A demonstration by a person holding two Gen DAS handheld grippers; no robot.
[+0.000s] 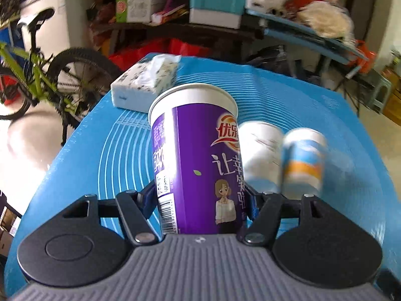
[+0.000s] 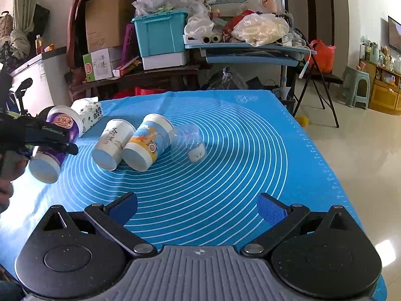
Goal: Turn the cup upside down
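Note:
My left gripper (image 1: 200,198) is shut on a purple paper cup (image 1: 198,155), gripping its sides near the base with the rim pointing away. In the right wrist view the same purple cup (image 2: 54,145) hangs tilted above the blue mat (image 2: 225,150) at the far left, held by the left gripper (image 2: 57,138). A white cup (image 2: 112,143), a blue-and-orange cup (image 2: 146,143) and a clear plastic cup (image 2: 188,143) lie on their sides mid-mat. My right gripper (image 2: 198,210) is open and empty above the mat's near part.
A tissue pack (image 1: 147,80) lies at the mat's far left corner. The white cup (image 1: 260,153) and blue-and-orange cup (image 1: 304,160) lie just right of the held cup. A bicycle (image 1: 37,75) stands left of the table; cluttered shelves (image 2: 175,37) stand behind.

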